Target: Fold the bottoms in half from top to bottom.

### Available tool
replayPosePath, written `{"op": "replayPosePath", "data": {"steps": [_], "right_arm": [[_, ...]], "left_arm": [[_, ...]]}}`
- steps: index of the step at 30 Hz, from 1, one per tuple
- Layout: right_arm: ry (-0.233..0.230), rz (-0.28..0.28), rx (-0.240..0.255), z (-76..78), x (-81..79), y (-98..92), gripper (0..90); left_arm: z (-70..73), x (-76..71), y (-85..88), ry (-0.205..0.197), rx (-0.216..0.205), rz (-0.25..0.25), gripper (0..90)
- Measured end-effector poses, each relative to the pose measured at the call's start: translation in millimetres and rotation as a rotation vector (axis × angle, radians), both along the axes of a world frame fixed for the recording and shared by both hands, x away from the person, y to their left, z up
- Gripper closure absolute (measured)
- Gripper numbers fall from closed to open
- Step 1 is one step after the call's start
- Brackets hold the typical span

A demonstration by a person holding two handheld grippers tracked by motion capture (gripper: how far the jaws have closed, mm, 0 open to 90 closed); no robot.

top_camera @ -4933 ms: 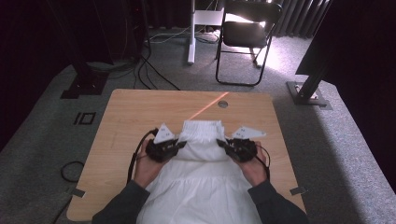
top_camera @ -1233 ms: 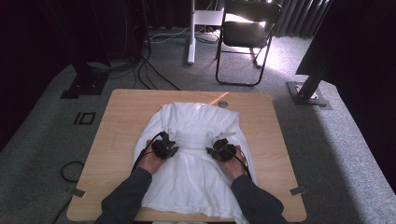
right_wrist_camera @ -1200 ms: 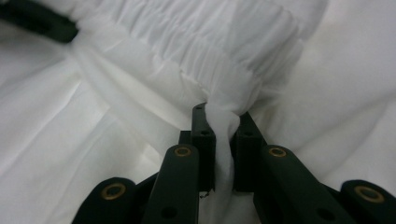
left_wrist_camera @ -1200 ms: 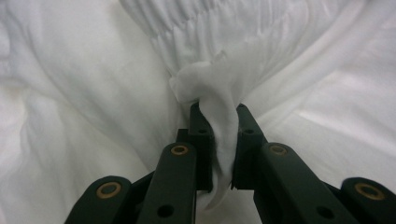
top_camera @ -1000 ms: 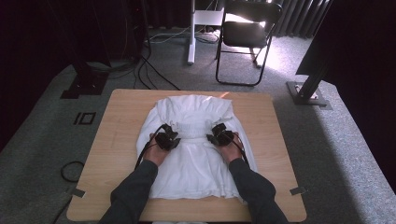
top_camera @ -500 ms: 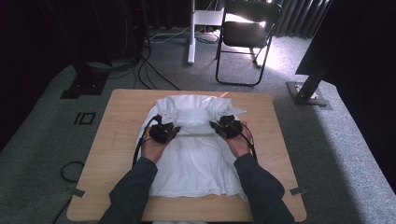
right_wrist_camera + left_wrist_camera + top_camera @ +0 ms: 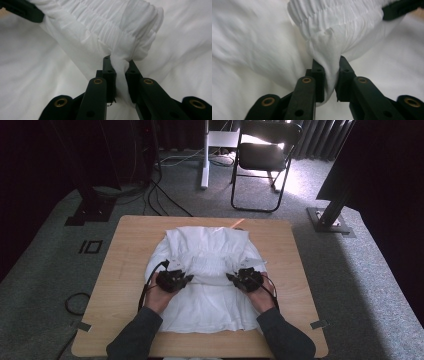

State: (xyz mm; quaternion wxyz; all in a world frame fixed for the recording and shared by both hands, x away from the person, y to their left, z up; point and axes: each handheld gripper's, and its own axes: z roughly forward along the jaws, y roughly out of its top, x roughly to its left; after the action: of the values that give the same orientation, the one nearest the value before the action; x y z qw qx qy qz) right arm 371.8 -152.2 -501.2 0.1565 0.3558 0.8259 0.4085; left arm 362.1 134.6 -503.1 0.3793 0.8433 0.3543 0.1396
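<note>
On the table [image 7: 125, 270], each gripper, left [image 7: 186, 279] and right [image 7: 231, 277], pinches the white garment [image 7: 210, 295], fingertips buried in cloth.

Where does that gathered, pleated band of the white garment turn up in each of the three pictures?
High view: the pleated band runs across the table's middle, between both tongs.
Left gripper view: pleated band at top centre, above the jaws.
Right gripper view: pleated band at top centre.
Shared landmark: the band's pinched ends.
</note>
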Motion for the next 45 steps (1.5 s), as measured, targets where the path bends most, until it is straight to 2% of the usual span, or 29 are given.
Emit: {"op": "replayPosePath", "data": {"steps": [3, 4, 6, 7, 8, 10, 11, 12, 13, 14, 15, 16, 17, 19, 21, 23, 25, 27, 30, 32, 34, 36, 38, 40, 41, 43, 45], "right_arm": [[0.071, -0.004, -0.025, -23.4, -2.1, 1.4, 80.8], [0.090, 0.000, -0.037, -27.8, -2.3, 2.1, 76.7], [0.138, 0.006, -0.062, -29.9, -1.7, 2.5, 60.7], [0.143, 0.010, -0.061, -27.7, -2.2, 1.3, 53.9], [0.143, 0.020, -0.045, -23.7, -3.4, -0.9, 49.5], [0.105, 0.030, -0.010, -12.0, -8.1, -8.1, 44.5], [0.079, 0.036, 0.015, -3.6, -10.2, -13.4, 44.3], [0.061, 0.033, 0.034, 1.3, -10.7, -16.6, 45.4], [0.033, 0.019, 0.056, 7.2, -10.4, -20.8, 53.2], [0.009, -0.001, 0.068, 11.8, -8.2, -24.4, 68.2], [-0.003, -0.028, 0.068, 14.5, -3.4, -26.9, 76.9], [0.007, -0.058, 0.069, 15.2, 3.7, -28.2, 83.0], [0.017, -0.081, 0.074, 14.3, 11.7, -28.4, 85.7], [0.040, -0.086, 0.073, 8.5, 29.5, -24.6, 86.3], [0.059, -0.105, 0.038, -2.4, 48.6, -16.5, 86.1], [0.100, -0.113, 0.028, -12.7, 61.8, -11.7, 84.8], [0.145, -0.096, 0.032, -23.3, 71.1, -8.2, 83.5], [0.168, -0.061, 0.070, -28.1, 70.6, -8.1, 82.8], [0.168, -0.022, 0.119, -26.1, 59.8, -13.9, 80.5], [0.166, 0.005, 0.112, -23.4, 49.1, -18.1, 78.6], [0.150, 0.036, 0.100, -19.8, 37.3, -20.9, 76.5], [0.114, 0.047, 0.086, -13.9, 27.0, -23.1, 74.3], [0.071, 0.033, 0.078, -6.3, 19.9, -23.8, 72.3], [0.055, 0.030, 0.080, -2.0, 17.2, -22.8, 71.5], [0.049, 0.035, 0.084, 0.2, 15.7, -21.4, 71.3], [0.041, 0.073, 0.087, 3.6, 6.0, -9.3, 70.6], [0.052, 0.110, 0.068, -3.1, -3.0, 0.3, 70.7]], "left_arm": [[-22.0, -0.7, 2.4, 0.088, 0.036, 0.000, 69.8], [-22.7, -1.6, 4.0, 0.094, 0.039, 0.003, 66.3], [-15.3, -4.5, 8.1, 0.073, 0.020, 0.017, 59.7], [-8.7, -5.4, 11.6, 0.057, 0.003, 0.027, 57.6], [0.1, -5.8, 16.5, 0.039, -0.034, 0.040, 57.0], [13.3, -3.5, 25.2, 0.009, -0.078, 0.058, 57.9], [17.1, -2.0, 27.3, -0.002, -0.085, 0.066, 64.7], [20.9, 1.1, 29.1, -0.014, -0.085, 0.078, 69.7], [23.2, 5.5, 29.7, -0.011, -0.082, 0.088, 77.2], [24.0, 10.9, 28.9, -0.006, -0.081, 0.101, 82.7], [23.3, 17.1, 26.9, -0.003, -0.078, 0.111, 86.6], [21.7, 23.7, 24.0, 0.012, -0.070, 0.122, 88.5], [19.2, 30.4, 20.5, 0.021, -0.060, 0.133, 88.9], [12.5, 43.1, 11.9, 0.043, -0.041, 0.148, 88.9], [3.2, 54.0, 2.5, 0.062, -0.018, 0.150, 88.4], [-9.0, 62.8, -4.2, 0.100, 0.001, 0.152, 87.8], [-19.6, 65.8, -8.3, 0.129, 0.010, 0.140, 87.8], [-22.8, 59.5, -10.2, 0.124, -0.009, 0.110, 86.9], [-18.1, 41.4, -9.9, 0.087, -0.045, 0.053, 83.8], [-16.5, 27.1, -10.9, 0.077, -0.059, -0.006, 82.1], [-18.8, 17.0, -12.3, 0.079, -0.049, -0.047, 80.9], [-23.2, 7.1, -12.8, 0.088, -0.034, -0.090, 79.9], [-27.5, -2.4, -13.1, 0.101, -0.019, -0.118, 79.6], [-28.4, -5.0, -12.9, 0.102, -0.014, -0.123, 79.2], [-30.4, -11.2, -11.6, 0.106, -0.019, -0.131, 79.2], [-31.8, -14.3, -9.7, 0.106, -0.018, -0.135, 77.9], [-34.3, -15.0, -8.0, 0.111, -0.010, -0.130, 77.5]]}}
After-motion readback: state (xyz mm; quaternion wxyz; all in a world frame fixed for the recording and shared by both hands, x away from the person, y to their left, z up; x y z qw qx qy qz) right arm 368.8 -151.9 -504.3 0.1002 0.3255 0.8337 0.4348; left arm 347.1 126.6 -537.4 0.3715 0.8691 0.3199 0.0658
